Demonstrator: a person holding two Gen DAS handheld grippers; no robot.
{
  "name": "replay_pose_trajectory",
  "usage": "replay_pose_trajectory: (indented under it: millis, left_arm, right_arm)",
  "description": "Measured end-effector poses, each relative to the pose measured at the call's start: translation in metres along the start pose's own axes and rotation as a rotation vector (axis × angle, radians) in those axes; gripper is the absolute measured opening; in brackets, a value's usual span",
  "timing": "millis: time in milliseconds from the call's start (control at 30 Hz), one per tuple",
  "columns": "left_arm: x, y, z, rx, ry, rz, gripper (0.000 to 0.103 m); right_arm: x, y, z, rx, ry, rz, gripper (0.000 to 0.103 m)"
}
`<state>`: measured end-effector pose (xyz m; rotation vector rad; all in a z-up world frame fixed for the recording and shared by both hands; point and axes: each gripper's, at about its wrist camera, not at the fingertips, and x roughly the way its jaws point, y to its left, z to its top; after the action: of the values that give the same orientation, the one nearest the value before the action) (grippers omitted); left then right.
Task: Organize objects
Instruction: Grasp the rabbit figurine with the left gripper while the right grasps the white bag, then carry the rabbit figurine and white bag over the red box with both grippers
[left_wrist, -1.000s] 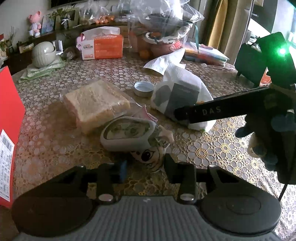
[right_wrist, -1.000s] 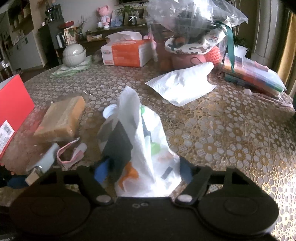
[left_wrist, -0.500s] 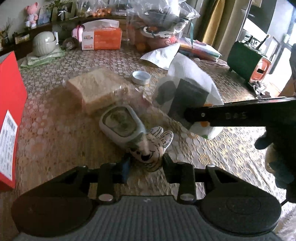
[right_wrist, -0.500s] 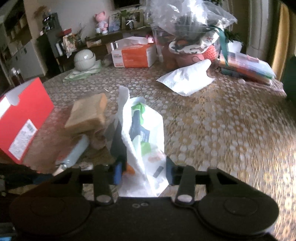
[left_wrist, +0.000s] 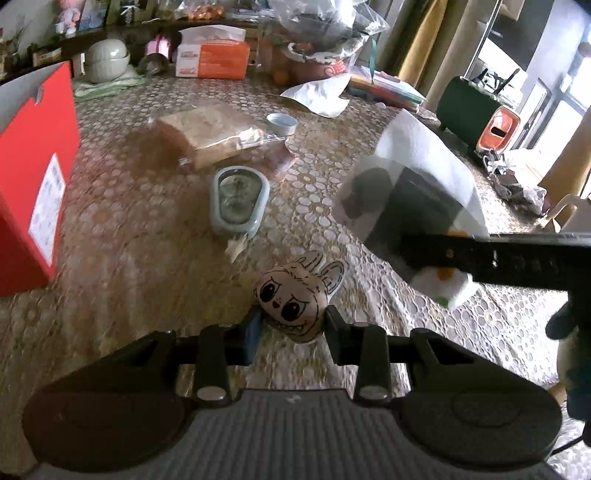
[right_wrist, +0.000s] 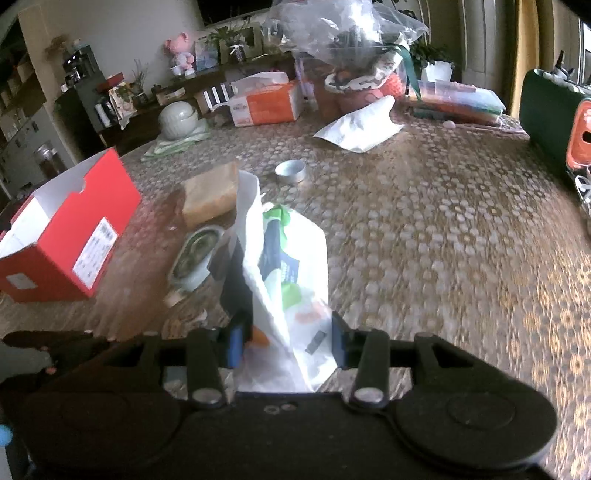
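My left gripper (left_wrist: 290, 330) is shut on a small beige toy with a drawn cartoon face and rabbit ears (left_wrist: 293, 295), held above the table. My right gripper (right_wrist: 284, 341) is shut on a white printed plastic bag (right_wrist: 288, 266), lifted off the table; the bag also shows at the right of the left wrist view (left_wrist: 413, 199). An open red box (right_wrist: 70, 236) stands at the left, also in the left wrist view (left_wrist: 33, 173). A pale blue oval case (left_wrist: 238, 201) and a wrapped bread loaf (left_wrist: 210, 134) lie on the table.
A small round tin (left_wrist: 282, 123), a white paper sheet (right_wrist: 360, 123), an orange tissue box (right_wrist: 264, 101), a clear bag over a pot (right_wrist: 351, 44) and a white bowl (right_wrist: 177, 120) sit farther back. A green appliance (right_wrist: 554, 114) stands right. Lace tablecloth (right_wrist: 443, 240).
Both grippers have lifted and pulled back. The toy came off the blue case, which stayed on the table. The bag rose off the table. The red box shows more fully.
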<state>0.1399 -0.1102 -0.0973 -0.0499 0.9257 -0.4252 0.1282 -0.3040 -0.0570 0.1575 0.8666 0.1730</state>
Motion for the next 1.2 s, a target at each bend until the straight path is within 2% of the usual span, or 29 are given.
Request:
replay_pose_trajectory:
  millis: [200, 600, 733, 933, 1200]
  left_arm:
    - [-0.030, 0.009, -0.008, -0.030, -0.043, 0.003, 0.035]
    - [-0.093, 0.041, -0.020, -0.093, -0.149, 0.023, 0.035]
    - [-0.108, 0.057, -0.021, -0.095, -0.161, 0.036, 0.035]
    - [-0.136, 0.084, -0.019, -0.093, -0.204, 0.077, 0.035]
    - [-0.165, 0.123, -0.015, -0.102, -0.220, 0.139, 0.035]
  right_arm:
    - [-0.019, 0.023, -0.015, -0.010, -0.014, -0.004, 0.044]
    - [-0.044, 0.079, -0.024, -0.040, -0.034, 0.025, 0.045]
    - [-0.045, 0.093, -0.019, 0.046, 0.006, 0.108, 0.045]
    - [-0.047, 0.131, -0.011, 0.001, -0.019, 0.122, 0.045]
    - [-0.042, 0.182, 0.006, -0.056, -0.017, 0.167, 0.045]
